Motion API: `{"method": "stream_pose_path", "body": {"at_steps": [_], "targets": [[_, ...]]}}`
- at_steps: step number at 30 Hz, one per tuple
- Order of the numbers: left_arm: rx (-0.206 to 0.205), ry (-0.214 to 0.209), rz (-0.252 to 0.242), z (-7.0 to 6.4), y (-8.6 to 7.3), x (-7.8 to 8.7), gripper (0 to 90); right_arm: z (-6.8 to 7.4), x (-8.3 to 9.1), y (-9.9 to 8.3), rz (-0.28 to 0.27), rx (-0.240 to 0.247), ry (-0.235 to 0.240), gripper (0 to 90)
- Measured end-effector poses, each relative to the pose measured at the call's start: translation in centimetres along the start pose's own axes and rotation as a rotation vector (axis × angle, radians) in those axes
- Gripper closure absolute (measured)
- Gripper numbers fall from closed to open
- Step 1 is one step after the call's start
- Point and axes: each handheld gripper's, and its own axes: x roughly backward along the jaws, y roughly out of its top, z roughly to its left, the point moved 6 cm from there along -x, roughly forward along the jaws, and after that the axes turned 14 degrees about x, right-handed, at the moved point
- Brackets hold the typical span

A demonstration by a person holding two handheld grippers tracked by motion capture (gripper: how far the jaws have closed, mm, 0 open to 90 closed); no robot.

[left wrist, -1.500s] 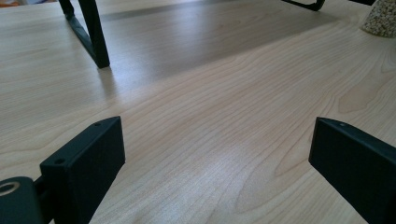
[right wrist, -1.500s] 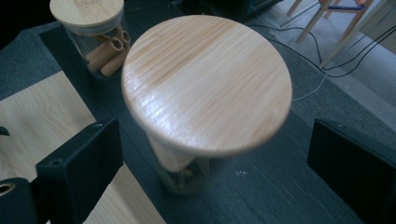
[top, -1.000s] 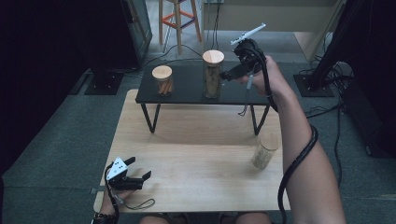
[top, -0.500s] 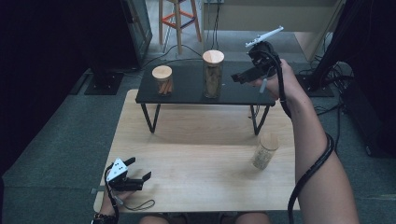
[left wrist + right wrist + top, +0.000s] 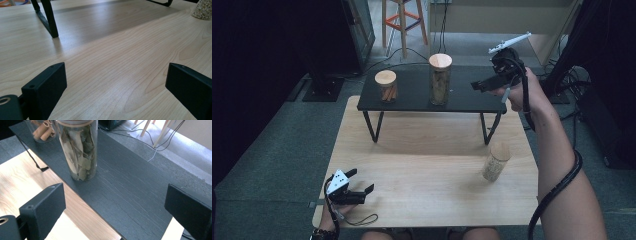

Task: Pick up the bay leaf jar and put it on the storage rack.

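High view, left to right: left gripper [image 5: 357, 187] rests at the tabletop's [image 5: 422, 200] near-left corner, jaws wide apart, empty. Two jars stand on the black shelf [image 5: 412, 100], cinnamon jar [image 5: 386, 86] and leaf jar [image 5: 440, 79]. Right gripper [image 5: 484, 84] hovers over the shelf's right end, spread, empty. A third jar [image 5: 496, 161] stands near the tabletop's right edge.

Grey carpet floor [image 5: 277, 150], orange stool [image 5: 402, 20] behind.

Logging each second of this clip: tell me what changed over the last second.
The right claw, open and empty, drew back from the tall leaf jar toward the right end of the black shelf. The left claw stayed open on the wooden table; all three jars kept their places.
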Motion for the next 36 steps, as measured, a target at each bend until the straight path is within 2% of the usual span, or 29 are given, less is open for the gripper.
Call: {"method": "stream_pose_path", "body": {"at_steps": [16,36], "targets": [[0.001,0.009,0.004,-0.1,0.0,-0.1,3.7,-0.8,1.0,-1.9,0.001,-0.019,-0.019,3.0],[0.001,0.013,0.004,-0.2,0.0,-0.1,3.7,-0.5,1.9,-4.3,0.009,-0.027,-0.044,3.2]]}}
